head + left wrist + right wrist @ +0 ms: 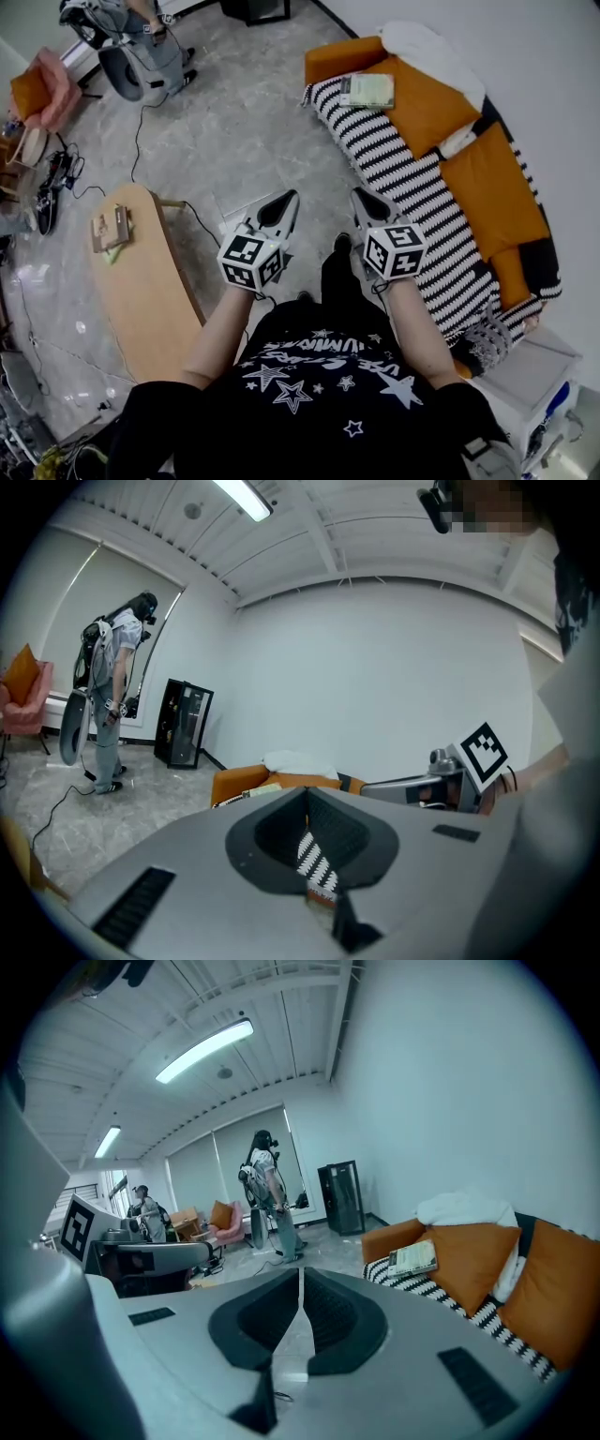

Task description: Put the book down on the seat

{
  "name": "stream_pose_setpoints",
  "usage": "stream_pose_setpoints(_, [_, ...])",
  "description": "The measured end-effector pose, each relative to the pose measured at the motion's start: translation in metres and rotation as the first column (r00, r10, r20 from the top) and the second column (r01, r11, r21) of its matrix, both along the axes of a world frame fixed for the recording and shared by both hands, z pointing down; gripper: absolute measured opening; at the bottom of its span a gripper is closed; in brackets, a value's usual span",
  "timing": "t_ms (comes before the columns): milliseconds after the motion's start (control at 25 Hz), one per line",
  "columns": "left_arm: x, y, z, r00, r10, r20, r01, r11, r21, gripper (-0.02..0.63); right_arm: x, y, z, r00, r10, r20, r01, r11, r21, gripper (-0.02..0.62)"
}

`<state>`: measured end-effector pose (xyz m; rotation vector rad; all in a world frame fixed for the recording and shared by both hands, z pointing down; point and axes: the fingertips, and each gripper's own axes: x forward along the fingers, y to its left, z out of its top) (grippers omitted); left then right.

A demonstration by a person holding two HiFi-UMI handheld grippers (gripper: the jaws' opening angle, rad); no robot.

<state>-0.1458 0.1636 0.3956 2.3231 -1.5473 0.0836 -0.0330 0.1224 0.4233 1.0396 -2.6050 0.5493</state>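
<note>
The book point(367, 90), pale green with a light cover, lies on the far end of the sofa's black-and-white striped seat point(403, 178), against an orange cushion. It also shows in the right gripper view as the book point(413, 1259), and only its edge shows in the left gripper view point(246, 795). My left gripper point(289, 198) and right gripper point(359, 195) hang side by side over the floor, well short of the book. Both are shut with nothing between the pads, as seen at the left gripper point(307, 799) and the right gripper point(300, 1274).
A long wooden table point(141, 291) with a small item point(110, 230) stands to my left. Orange cushions point(487, 187) and a white cloth point(431, 47) lie along the sofa back. Another person point(141, 37) stands far off by a pink chair point(47, 89). Cables trail over the floor point(141, 122).
</note>
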Motion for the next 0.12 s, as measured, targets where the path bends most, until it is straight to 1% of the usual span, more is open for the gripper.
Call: stream_pose_setpoints(120, [-0.0015,0.0122,-0.0013,1.0,0.004,-0.004,-0.004,1.0,0.009,0.009,-0.0035,0.0133,-0.0013,1.0,-0.006,-0.003,0.006,1.0,0.006,0.037])
